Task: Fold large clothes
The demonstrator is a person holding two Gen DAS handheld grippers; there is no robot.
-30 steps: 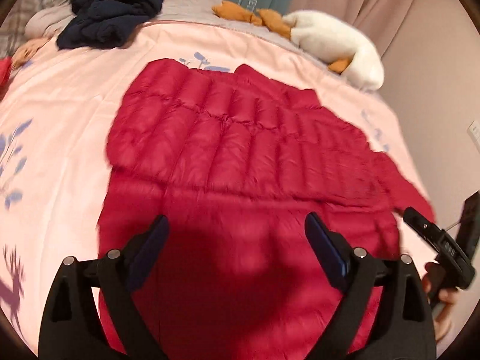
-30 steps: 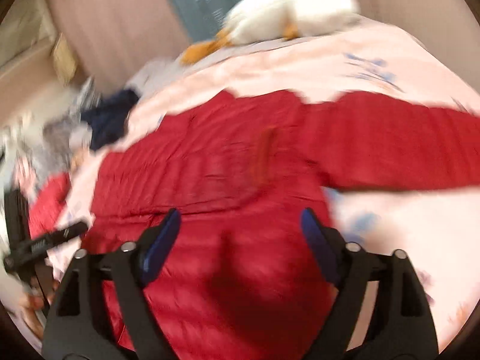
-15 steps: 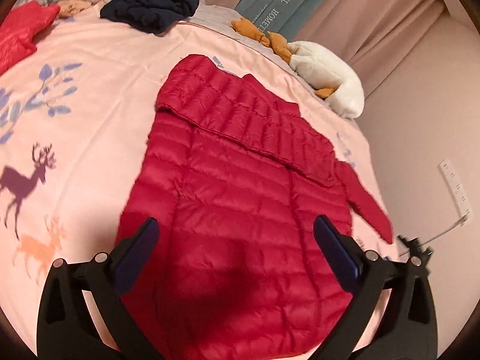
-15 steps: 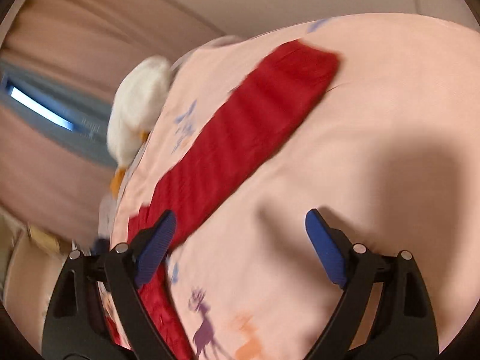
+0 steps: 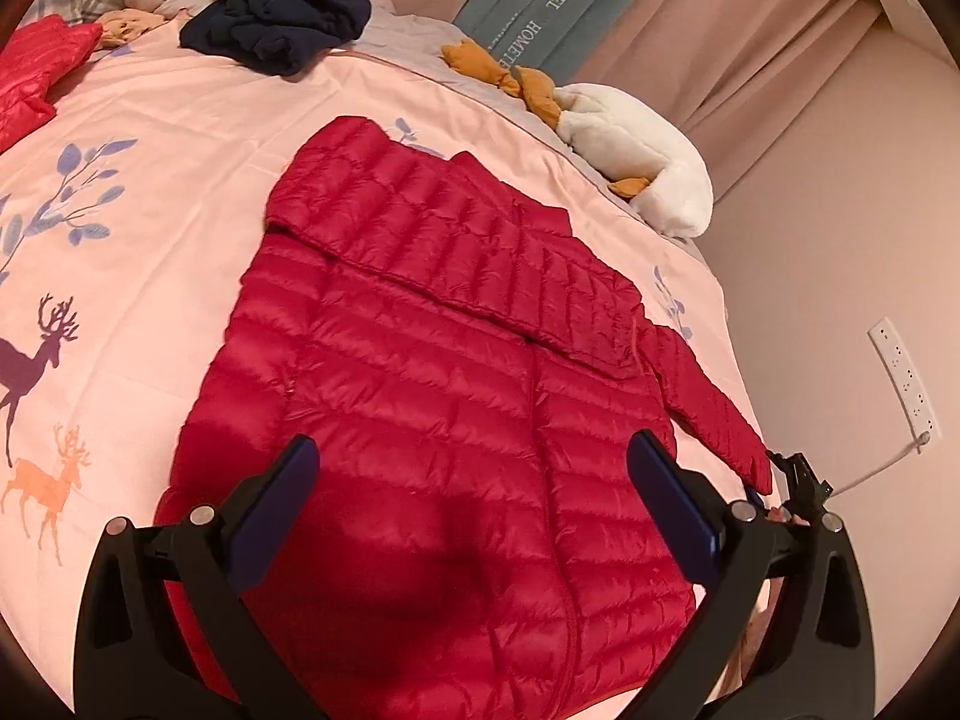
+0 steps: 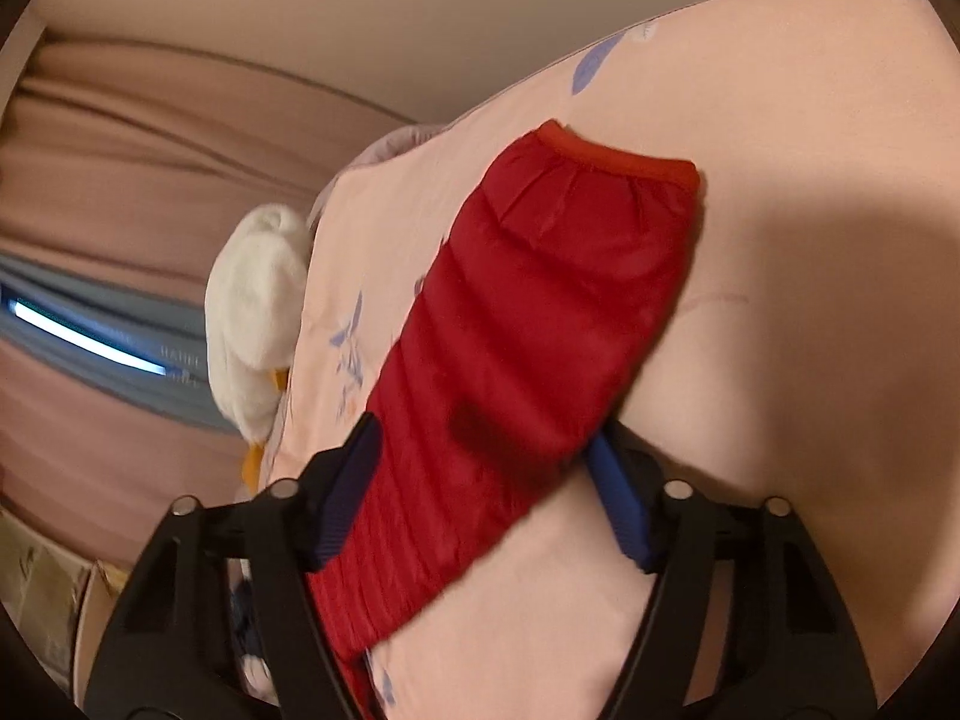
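Pink bedding printed with deer and leaves is covering the bed (image 5: pixel 150 138), and the red down jacket (image 5: pixel 420 390) is lying spread flat across its middle, hem toward you and collar toward the curtains. Beyond the jacket's collar a white plush toy (image 5: pixel 636 138) is resting at the bed's far edge, with a dark navy garment (image 5: pixel 282 30) bundled further along that edge and another red garment (image 5: pixel 36 72) lying off to the jacket's far left.

One sleeve is already lying folded across the jacket's upper body. The other sleeve (image 6: pixel 540 330) is still stretching out past the jacket's side toward the wall, so it is not yet folded.

You are holding the left gripper (image 5: pixel 480 504) above the jacket's hem with its jaws spread wide and nothing between them. You are bringing the right gripper (image 6: pixel 486 480) onto the outstretched sleeve, a little short of its cuff: the jaws are closing with the sleeve lying between them, and the pads do not appear to be pressing on it yet.

By my judgement the task is standing at an early stage. Remaining work: carrying this sleeve over the jacket's body, then doubling the body up from the hem.
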